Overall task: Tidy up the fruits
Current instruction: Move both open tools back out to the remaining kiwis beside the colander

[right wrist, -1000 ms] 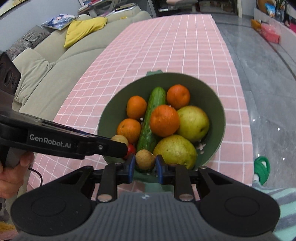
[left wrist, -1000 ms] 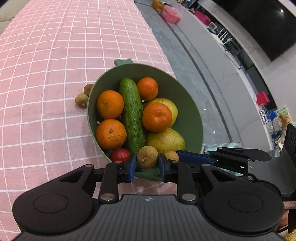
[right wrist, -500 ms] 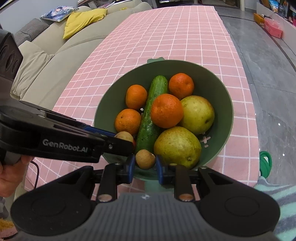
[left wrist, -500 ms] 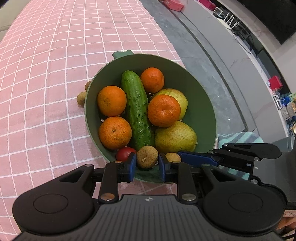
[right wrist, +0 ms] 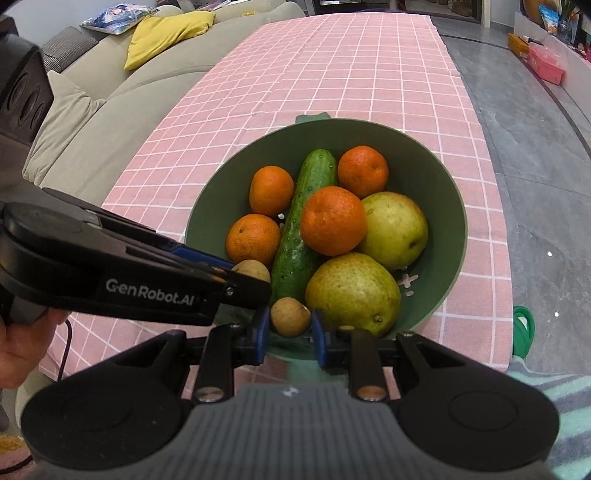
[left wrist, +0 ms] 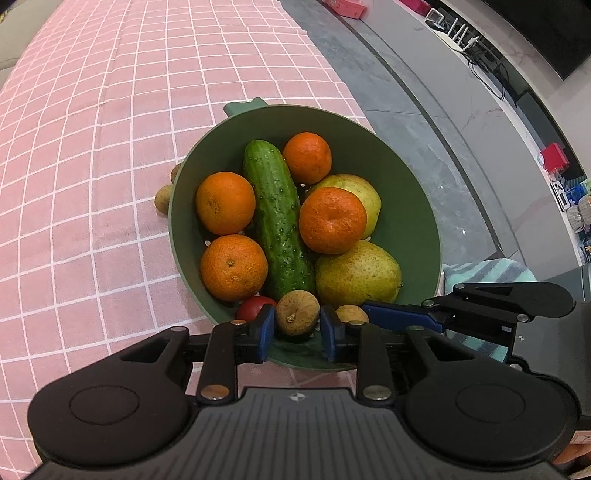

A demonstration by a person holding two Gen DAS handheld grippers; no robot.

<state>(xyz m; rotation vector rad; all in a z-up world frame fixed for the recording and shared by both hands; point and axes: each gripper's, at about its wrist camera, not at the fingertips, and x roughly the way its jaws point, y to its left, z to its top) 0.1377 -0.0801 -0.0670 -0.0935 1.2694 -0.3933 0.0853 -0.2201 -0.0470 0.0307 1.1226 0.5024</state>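
Observation:
A green bowl [left wrist: 424, 206] [right wrist: 443, 192] on the pink checked tablecloth holds several oranges, a cucumber [left wrist: 277, 218], two pears and a cherry tomato [left wrist: 255, 308]. My left gripper [left wrist: 297, 328] hangs over the bowl's near rim. Its jaws are opening, and a brown longan [left wrist: 297, 312] sits between the pads with a thin gap on each side. My right gripper [right wrist: 290, 332] is shut on a smaller longan [right wrist: 290, 316] just beside it, over the same rim. Each gripper's fingers reach into the other's view from the side.
Two loose longans [left wrist: 163, 198] lie on the cloth against the bowl's left outer wall. A beige sofa with a yellow cushion [right wrist: 166, 33] runs along the table's left. The table edge and grey floor [left wrist: 461, 147] are to the right. A striped teal cloth [left wrist: 487, 269] lies near the front.
Both grippers have tipped further down over the bowl, which now sits more central in view. The left jaws have eased apart around their longan. The right grip is unchanged.

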